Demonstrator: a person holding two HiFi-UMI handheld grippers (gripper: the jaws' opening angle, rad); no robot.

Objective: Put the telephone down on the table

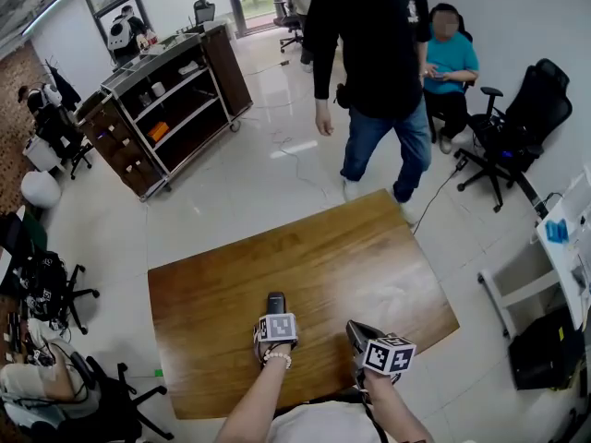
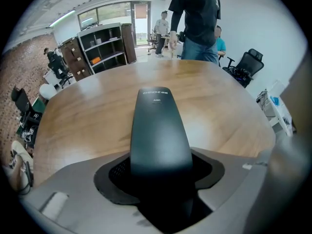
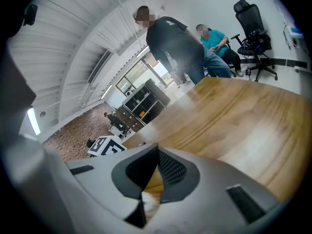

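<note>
**Left tongs** (image 2: 160, 173): pinching the telephone (image 2: 158, 130) by its near end, with a dark meshed pad (image 2: 117, 172) at either side. The handset runs straight out along the tongs, with its dark back upward and small pale print at the far end. In the head view only a short stretch shows beyond the marker cube (image 1: 276, 327). It is steeply tipped, far end down toward the bench (image 1: 323, 257). Whether that end touches the wood cannot be told.

**Right tongs** (image 3: 155, 172): pressed together with nothing between them. A thin slit of wood grain shows below the pads. In the head view they sit over the bench's near part, just right of the left tongs and apart from the telephone.

**Bench**: brown wood with rounded corners.

**Surroundings, left to right**:
- dark shelf unit (image 1: 171, 109)
- standing person (image 1: 379, 53) in a black top and jeans, just past the bench's far edge
- seated person (image 1: 448, 67) in teal
- black office chair (image 1: 517, 127) by the wall
</note>
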